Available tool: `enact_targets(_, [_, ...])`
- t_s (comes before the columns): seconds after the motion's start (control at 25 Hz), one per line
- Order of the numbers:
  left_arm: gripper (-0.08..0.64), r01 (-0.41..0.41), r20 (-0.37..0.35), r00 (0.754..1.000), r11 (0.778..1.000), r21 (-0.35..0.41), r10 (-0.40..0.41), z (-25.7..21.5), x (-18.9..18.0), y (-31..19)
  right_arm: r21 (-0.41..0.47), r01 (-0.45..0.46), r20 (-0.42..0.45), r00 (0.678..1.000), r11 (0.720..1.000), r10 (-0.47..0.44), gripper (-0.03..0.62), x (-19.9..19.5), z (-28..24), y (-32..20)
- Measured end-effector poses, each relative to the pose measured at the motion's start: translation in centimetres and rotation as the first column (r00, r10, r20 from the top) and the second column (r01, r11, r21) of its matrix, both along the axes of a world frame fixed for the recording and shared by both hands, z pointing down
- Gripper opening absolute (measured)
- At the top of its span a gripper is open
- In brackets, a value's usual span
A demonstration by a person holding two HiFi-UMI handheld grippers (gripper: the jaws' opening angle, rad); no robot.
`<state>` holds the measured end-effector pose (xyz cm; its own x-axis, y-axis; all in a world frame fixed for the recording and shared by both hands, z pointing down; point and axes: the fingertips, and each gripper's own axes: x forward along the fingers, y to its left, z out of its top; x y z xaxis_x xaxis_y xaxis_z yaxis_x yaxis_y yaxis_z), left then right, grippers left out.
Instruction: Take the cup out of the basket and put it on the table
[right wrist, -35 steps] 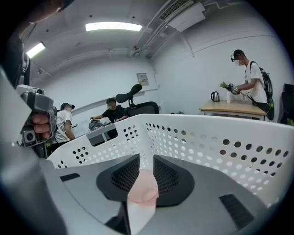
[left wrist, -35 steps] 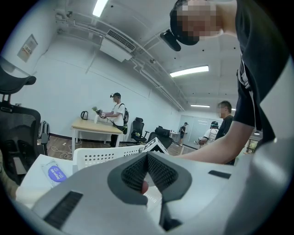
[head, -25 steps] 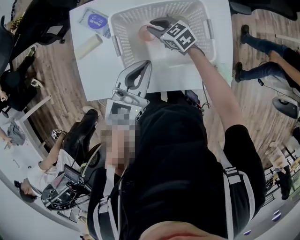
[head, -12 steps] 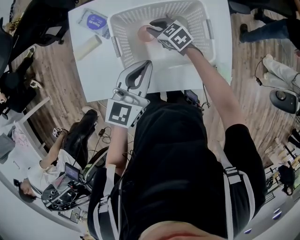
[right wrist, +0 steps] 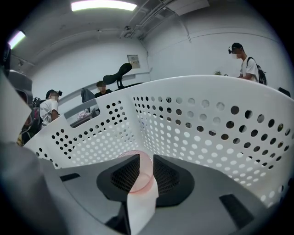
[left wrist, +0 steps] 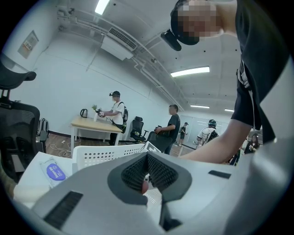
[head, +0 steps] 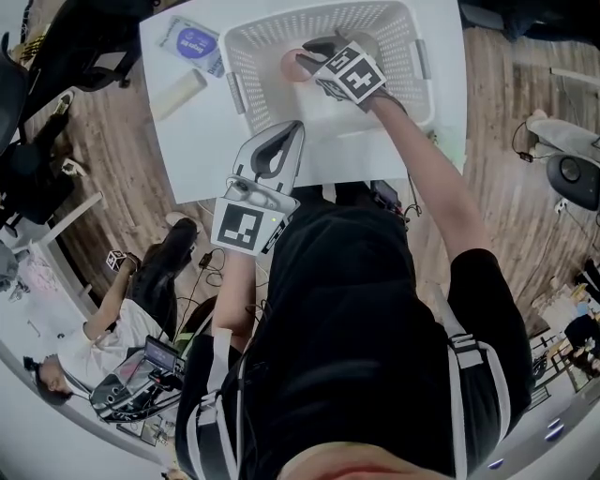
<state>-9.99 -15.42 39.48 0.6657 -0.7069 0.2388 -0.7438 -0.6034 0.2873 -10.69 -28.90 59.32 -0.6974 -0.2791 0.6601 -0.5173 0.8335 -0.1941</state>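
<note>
A white perforated basket stands on the white table. Inside it is a pale pink cup, seen close in the right gripper view as a translucent pink rim against the basket wall. My right gripper reaches down into the basket and is shut on the cup's wall, one pad inside the rim and one outside. My left gripper hovers over the table's near edge in front of the basket, jaws together with nothing held.
A blue-labelled packet and a cream cylinder lie on the table left of the basket. Bare tabletop shows between the basket and the near edge. Office chairs, cables and seated people surround the table on the wooden floor.
The right gripper and cup have hardly shifted inside the basket. The left gripper has stayed put. People at the right edge of the room have moved away.
</note>
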Motion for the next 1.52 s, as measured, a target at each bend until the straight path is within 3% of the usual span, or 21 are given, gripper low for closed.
enact_targets(0.2, [0.017,0.000,0.002,1.000,1.000,-0.005,0.000,0.0,-0.1,0.0,0.008,-0.008,-0.021,1.000,1.000,0.009,0.086,0.4,0.2,-0.2])
enact_targets(0.76, [0.017,-0.003,-0.004,1.000,1.000,-0.004,0.003,-0.2,-0.1,-0.1,0.025,0.077,-0.113,0.991,0.997,-0.073,0.084,-0.1,1.0,0.7])
enact_targets(0.96, [0.017,-0.003,-0.001,1.000,1.000,-0.004,0.003,-0.1,-0.1,0.0,0.041,0.103,-0.144,0.985,0.994,-0.096,0.040,0.3,1.2,0.8])
enact_targets(1.52, [0.017,0.001,0.000,1.000,1.000,0.001,-0.001,-0.2,0.0,-0.1,0.041,0.112,-0.120,0.987,0.993,-0.106,0.034,0.2,0.8,1.1])
